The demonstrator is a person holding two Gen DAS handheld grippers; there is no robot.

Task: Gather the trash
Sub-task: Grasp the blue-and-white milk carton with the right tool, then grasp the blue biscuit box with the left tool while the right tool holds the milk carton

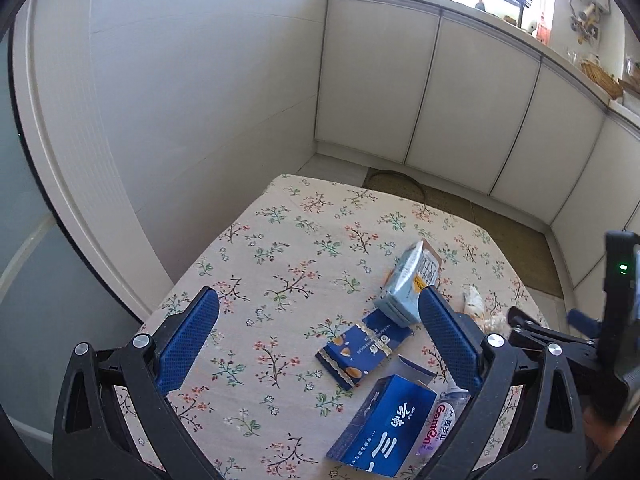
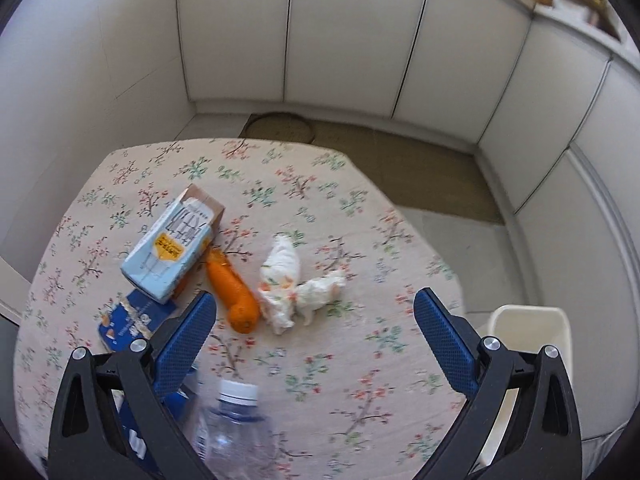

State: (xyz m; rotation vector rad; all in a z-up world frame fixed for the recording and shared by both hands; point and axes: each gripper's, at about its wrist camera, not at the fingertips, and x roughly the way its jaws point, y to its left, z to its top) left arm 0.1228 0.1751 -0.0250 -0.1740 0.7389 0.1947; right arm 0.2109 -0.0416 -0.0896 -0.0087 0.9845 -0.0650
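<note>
Trash lies on a floral tablecloth [image 1: 288, 248]. In the left wrist view I see a light-blue carton [image 1: 404, 284], a dark-blue snack wrapper [image 1: 360, 352], a blue box [image 1: 384, 424] and a clear bottle [image 1: 440, 420]. My left gripper [image 1: 320, 304] hangs open above the cloth, holding nothing. In the right wrist view the carton [image 2: 172, 248] lies left, with an orange wrapper [image 2: 236, 292] and crumpled white tissues [image 2: 288, 284] beside it. A clear bottle with a white cap [image 2: 236, 420] stands near the camera. My right gripper [image 2: 316, 304] is open and empty above the tissues.
A cream bin [image 2: 528, 332] stands off the table's right edge. White cabinets [image 1: 460, 100] line the far wall, with a brown mat [image 2: 400, 160] on the floor. The right gripper's body [image 1: 600, 320] shows at the right edge of the left wrist view.
</note>
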